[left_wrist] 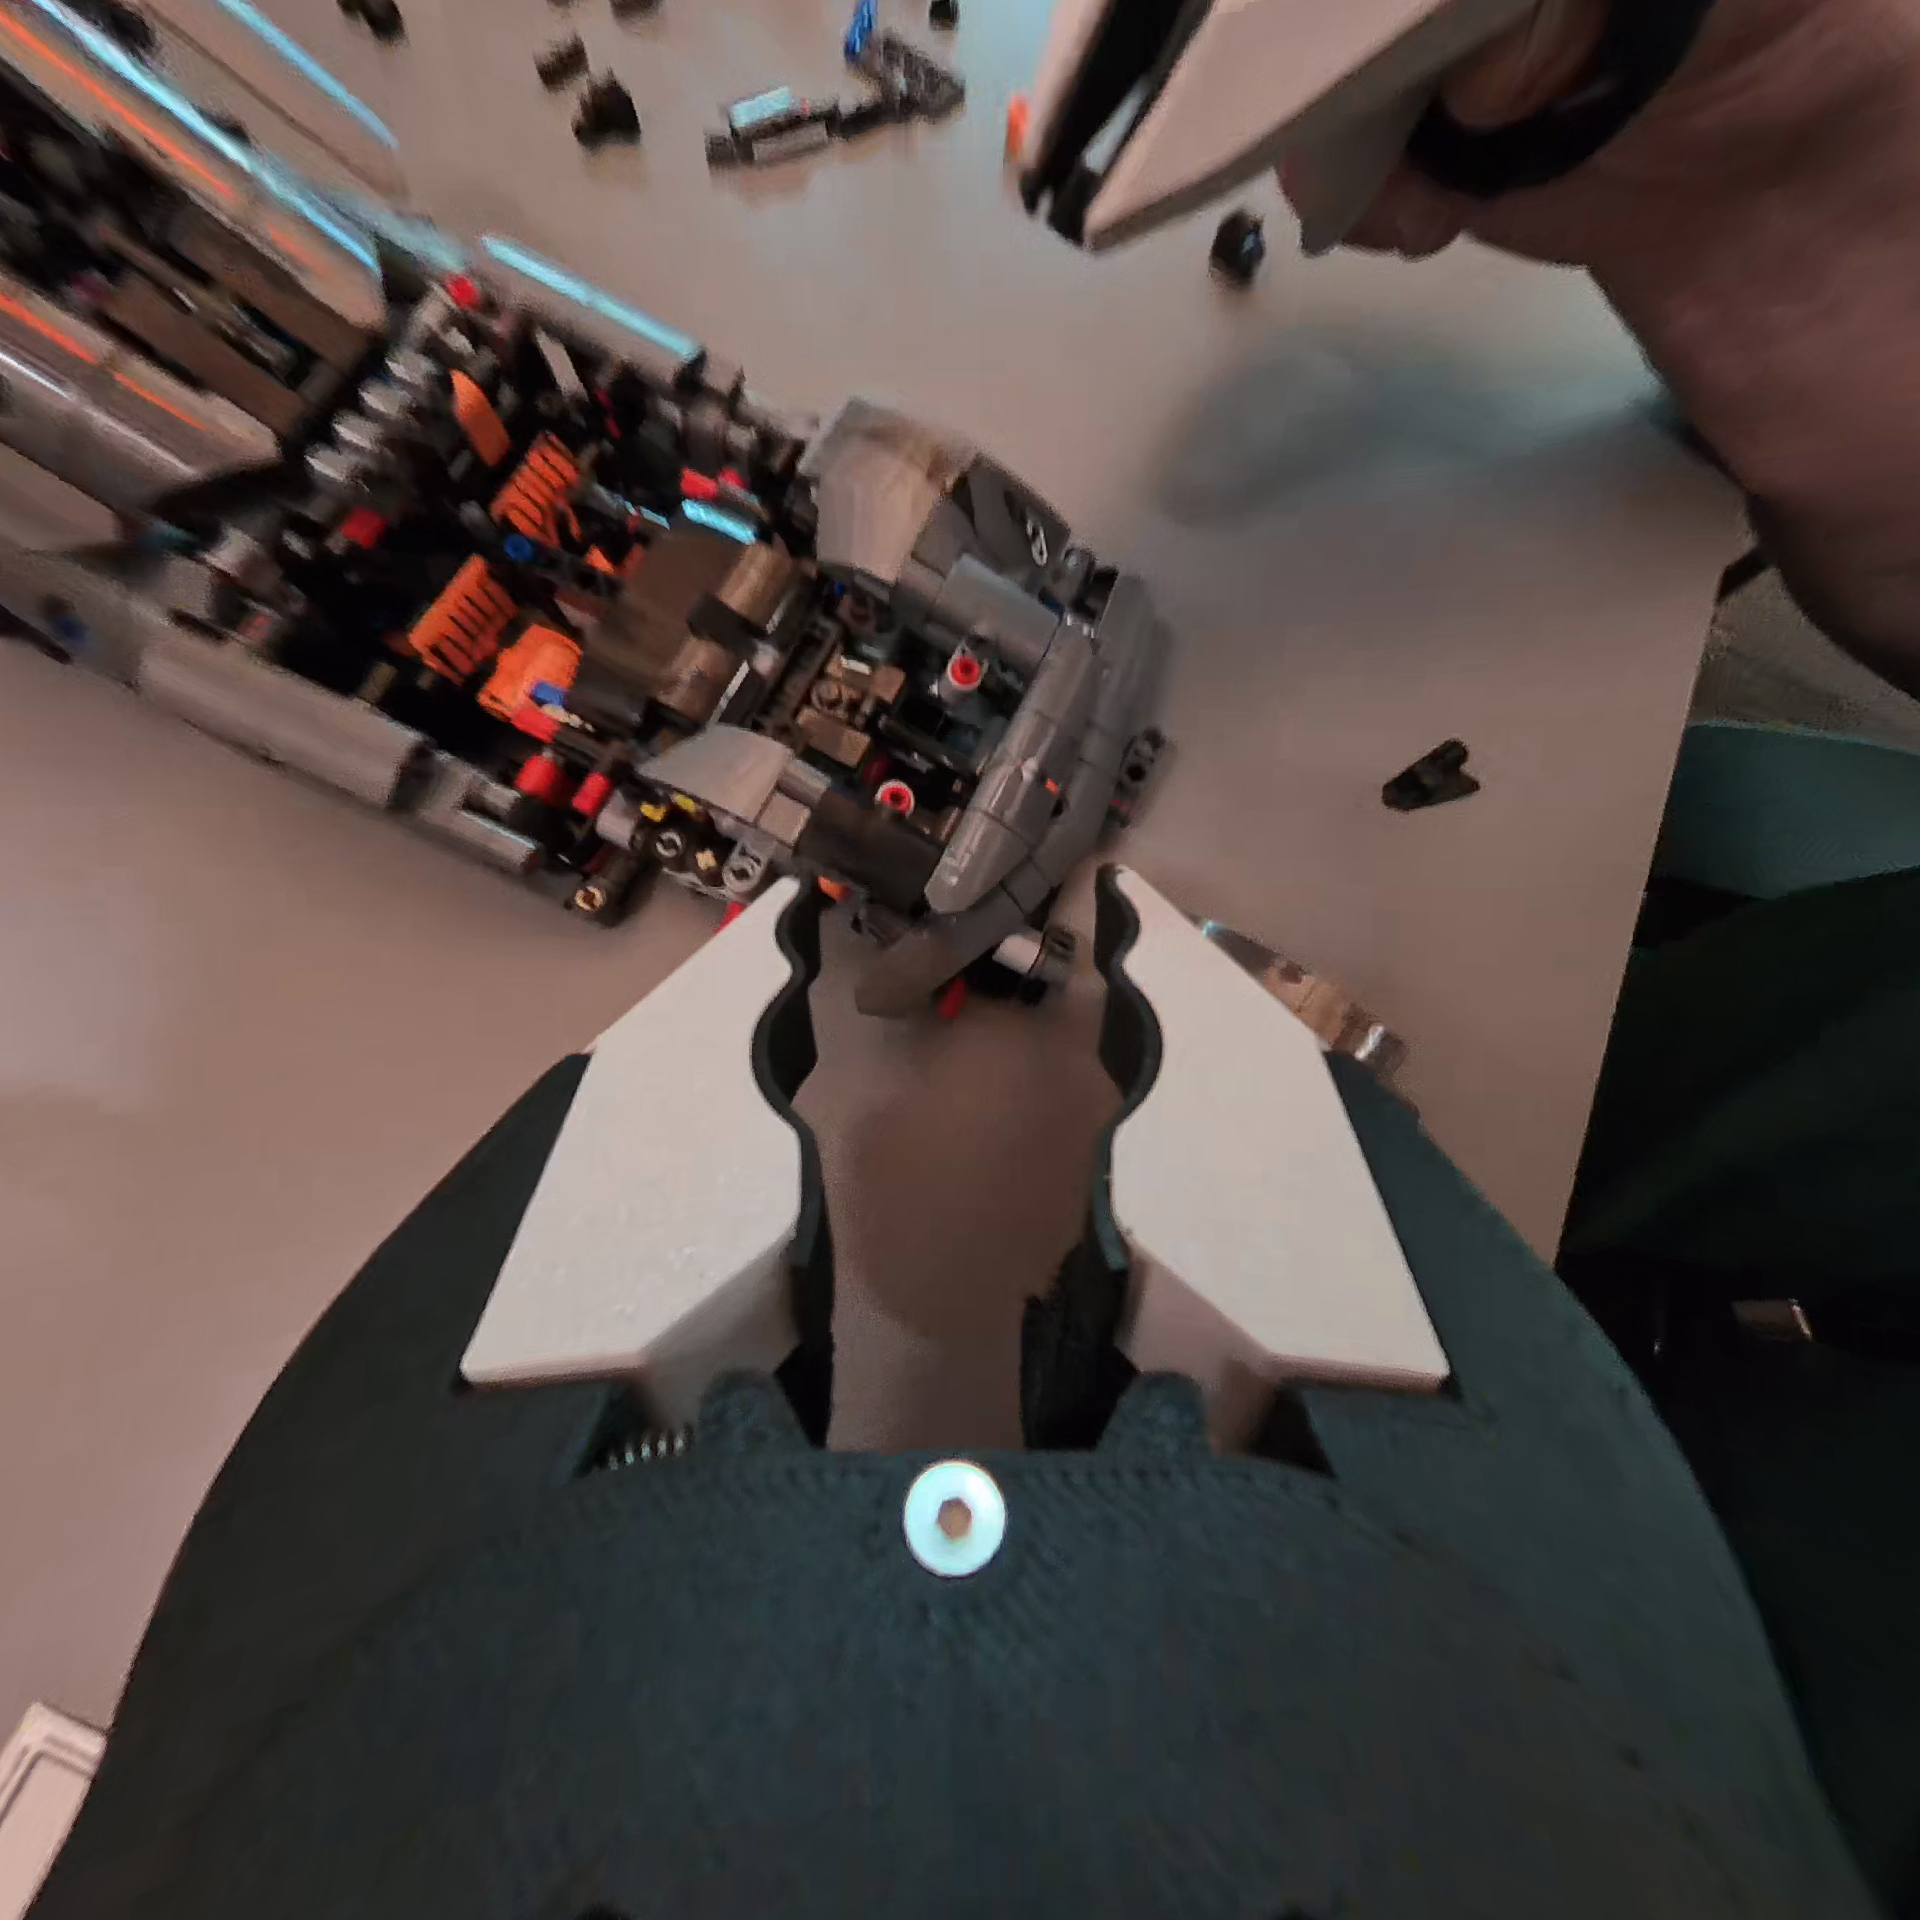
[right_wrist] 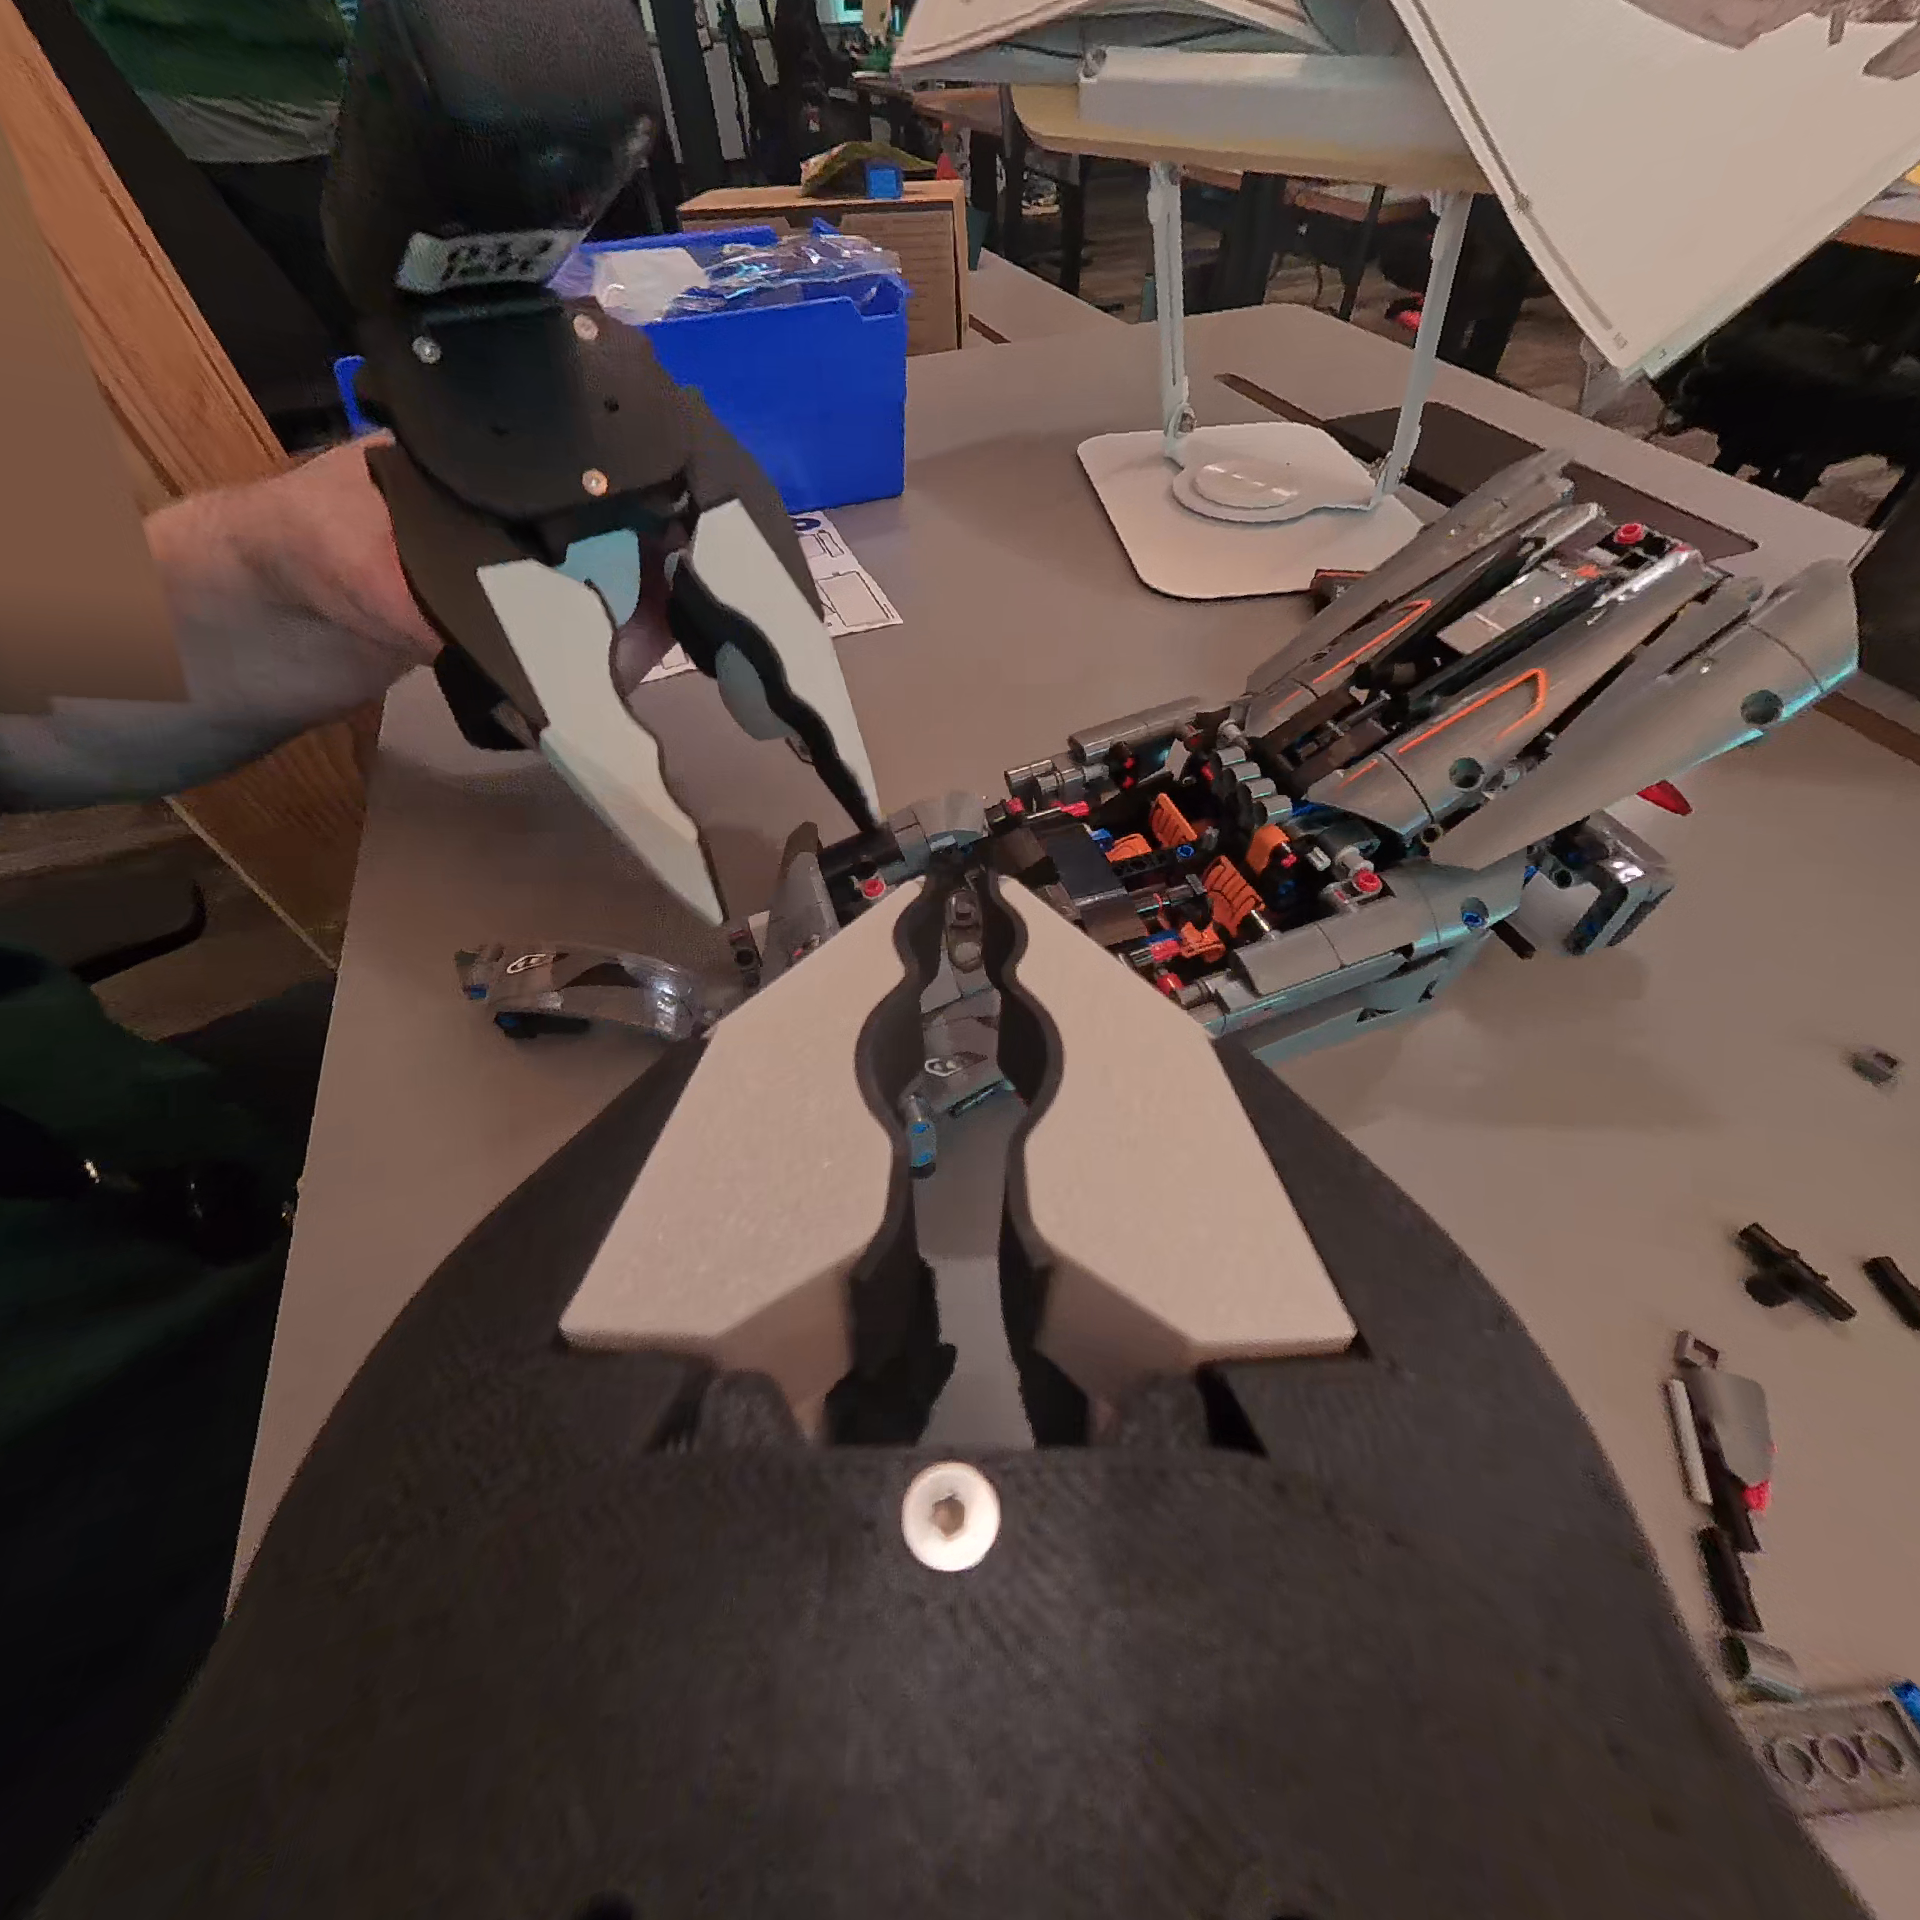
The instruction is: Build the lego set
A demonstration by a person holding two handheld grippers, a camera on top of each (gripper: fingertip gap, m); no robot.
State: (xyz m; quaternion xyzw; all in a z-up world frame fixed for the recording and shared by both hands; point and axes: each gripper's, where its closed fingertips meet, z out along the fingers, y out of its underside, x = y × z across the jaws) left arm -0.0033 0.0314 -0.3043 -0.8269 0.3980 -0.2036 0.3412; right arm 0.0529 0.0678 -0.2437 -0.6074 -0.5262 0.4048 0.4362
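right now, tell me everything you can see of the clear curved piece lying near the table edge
The clear curved piece is a transparent, smoky-looking plastic arc, like a canopy or windscreen part, with a small printed mark on top and blue pins at its ends. It lies flat on the grey table near the edge, just ahead of the model's nose. Neither tongs touch it.

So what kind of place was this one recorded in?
Probably a shared workshop or lab, not a home. The grey table carries a half-built lego car, a blue parts bin and a white stand; more desks stand behind it.
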